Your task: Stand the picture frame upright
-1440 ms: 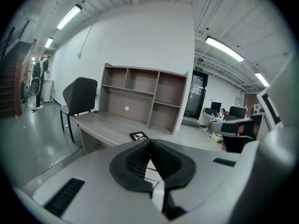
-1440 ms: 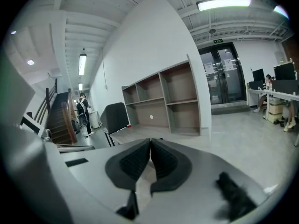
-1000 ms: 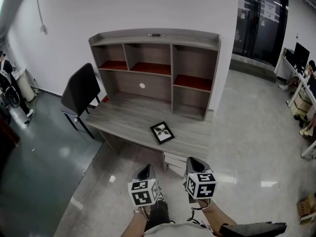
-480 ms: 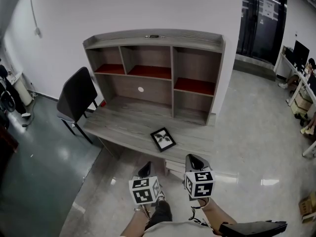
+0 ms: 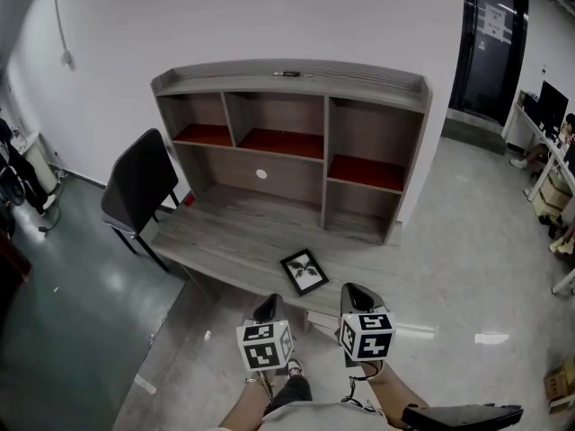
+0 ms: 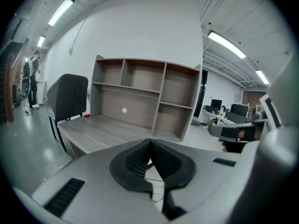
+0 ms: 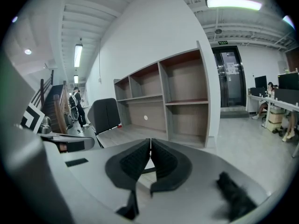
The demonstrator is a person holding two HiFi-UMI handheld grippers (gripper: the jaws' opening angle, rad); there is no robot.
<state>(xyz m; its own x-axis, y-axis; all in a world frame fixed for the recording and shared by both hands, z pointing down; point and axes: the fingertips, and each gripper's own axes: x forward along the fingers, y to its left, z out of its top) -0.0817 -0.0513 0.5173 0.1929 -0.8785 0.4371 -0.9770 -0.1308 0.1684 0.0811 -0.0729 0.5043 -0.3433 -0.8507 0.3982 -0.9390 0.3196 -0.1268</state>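
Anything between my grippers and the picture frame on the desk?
Nothing visible. The picture frame lies flat near the front edge of the desk, bare wood around it; the left gripper and right gripper hang short of that edge, both shut.

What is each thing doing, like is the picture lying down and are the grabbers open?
picture frame: lying flat on the desk, face up.
left gripper: jaws shut, holding nothing.
right gripper: jaws shut, holding nothing.
chair: standing upright beside the desk.
shelf unit: compartments look empty.
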